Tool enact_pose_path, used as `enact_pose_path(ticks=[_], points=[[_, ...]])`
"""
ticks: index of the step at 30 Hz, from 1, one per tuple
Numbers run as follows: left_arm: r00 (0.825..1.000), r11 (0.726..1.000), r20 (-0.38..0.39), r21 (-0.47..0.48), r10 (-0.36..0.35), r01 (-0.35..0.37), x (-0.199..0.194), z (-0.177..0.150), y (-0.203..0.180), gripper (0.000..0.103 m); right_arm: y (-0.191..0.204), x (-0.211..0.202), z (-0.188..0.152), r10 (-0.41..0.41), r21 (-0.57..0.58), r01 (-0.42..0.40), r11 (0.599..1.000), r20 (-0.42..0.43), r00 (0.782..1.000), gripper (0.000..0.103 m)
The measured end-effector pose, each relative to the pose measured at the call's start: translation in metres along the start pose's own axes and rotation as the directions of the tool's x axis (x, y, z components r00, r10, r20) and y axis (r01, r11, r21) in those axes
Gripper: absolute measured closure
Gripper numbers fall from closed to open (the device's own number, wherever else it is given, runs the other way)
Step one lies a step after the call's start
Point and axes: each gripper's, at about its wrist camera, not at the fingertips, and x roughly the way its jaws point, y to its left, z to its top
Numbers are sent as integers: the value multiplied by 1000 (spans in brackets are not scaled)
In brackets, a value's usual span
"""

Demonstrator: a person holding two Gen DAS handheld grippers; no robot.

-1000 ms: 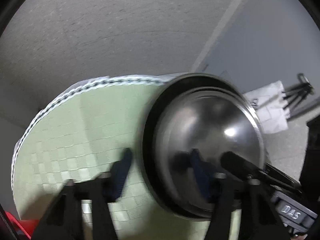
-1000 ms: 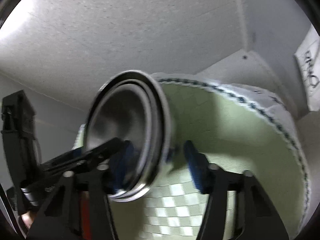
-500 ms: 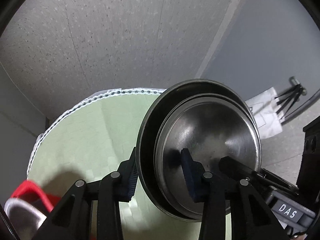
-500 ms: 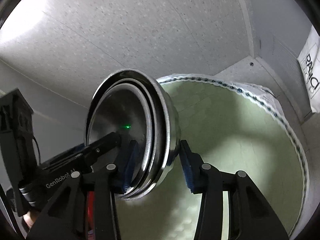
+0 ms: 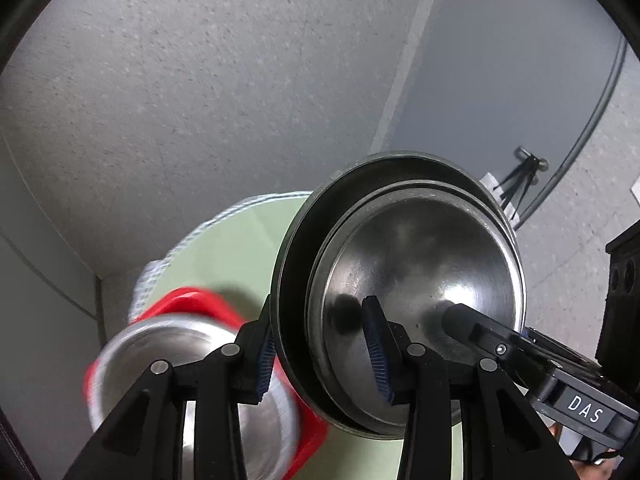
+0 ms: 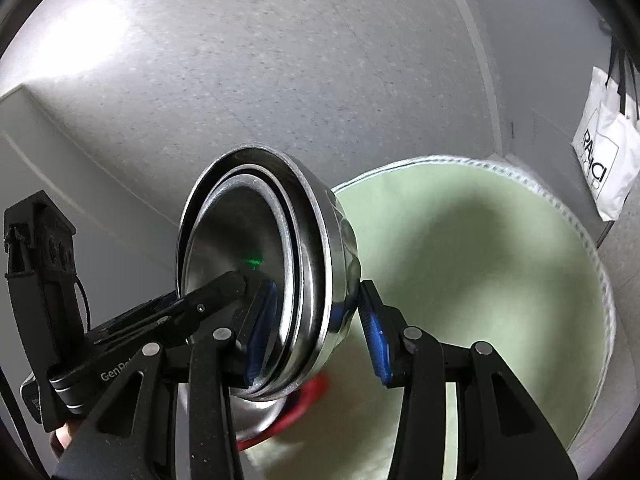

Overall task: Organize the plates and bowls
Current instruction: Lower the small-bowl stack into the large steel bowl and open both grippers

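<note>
A stack of nested steel bowls [image 5: 420,280] is held in the air above the round table, tilted on edge. My left gripper [image 5: 320,354] is shut on the stack's rim, one pad outside and one inside. My right gripper [image 6: 316,330] is shut on the opposite side of the same stack [image 6: 256,272], one pad inside, one on the outer wall. Below, another steel bowl [image 5: 192,372] sits on something red [image 5: 188,300], blurred; it also shows in the right wrist view [image 6: 256,416].
The round table has a pale green cloth [image 6: 480,280] with a white patterned hem. Grey floor lies beyond it. A white paper bag [image 6: 604,152] stands by the wall at right. A black tripod [image 5: 524,176] stands on the floor.
Both grippers have lifted the bowl stack higher and moved it over the table. The steel bowl on the red object has come into view below the stack.
</note>
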Motion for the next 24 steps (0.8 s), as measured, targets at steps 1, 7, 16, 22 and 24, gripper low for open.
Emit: enact_pose_path(ticks=[1,7,16,22,24], points=[[1000,1000,4,1,5,-5,-10,-7,8,66,13,-2,-11,7,-2,-7,1000,3,1000,60],[998,998,10,-20,61,-61,-91,-62,42,67,66,11,-59,41,-22,-42,999,-43,998,60],[985,989,-101,-50,136,-142,-92,-116,73,67,86,82,-104,37,8,-36,999,-193,981,60],[971,981,-160,-47,179,-188,-58,-110,84,67,87,129,-112,-20,-8,19,1000,-272,962,60],[967,980,-175,-48,184,-195,-39,-99,81,68,84,140,-114,-40,-14,38,999,-291,956,60]])
